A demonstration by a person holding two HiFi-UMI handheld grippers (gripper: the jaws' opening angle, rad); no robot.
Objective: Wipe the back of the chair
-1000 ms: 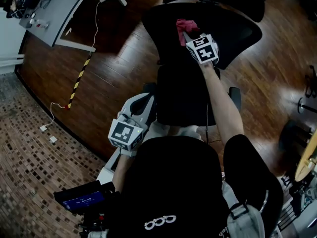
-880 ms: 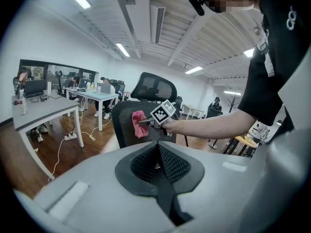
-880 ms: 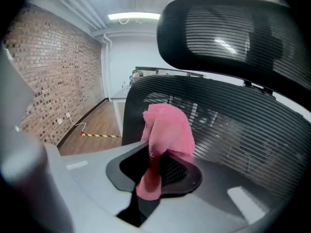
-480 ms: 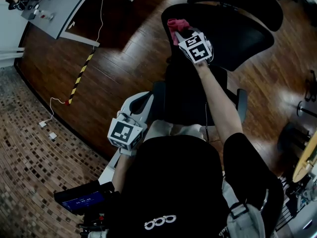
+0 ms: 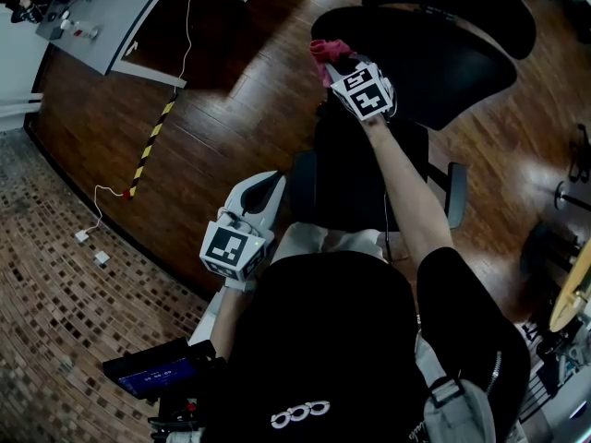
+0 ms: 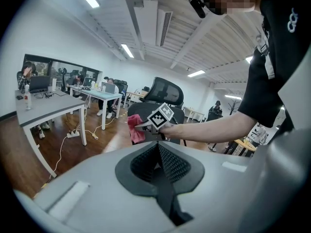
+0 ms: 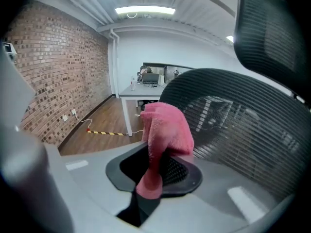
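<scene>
Closest to the body, the left gripper (image 5: 266, 187) was held low at the person's left side, its jaws pressed together on nothing (its own view showed the ribbed pads meeting in a closed line), well apart from the chair. Further out, the right arm reached forward over the seat (image 5: 355, 183), and the right gripper (image 5: 332, 65) pinched a pink cloth (image 5: 325, 50) between its jaws. In the right gripper view the cloth (image 7: 165, 127) rose out of the jaws in a bunched fold and sat ahead of and above the tips. It lay at the left edge of the black mesh chair back (image 5: 443, 58), just beside it or touching, which I could not tell. Beyond lay the wooden floor (image 5: 217, 123) and a grey desk (image 5: 115, 12).
</scene>
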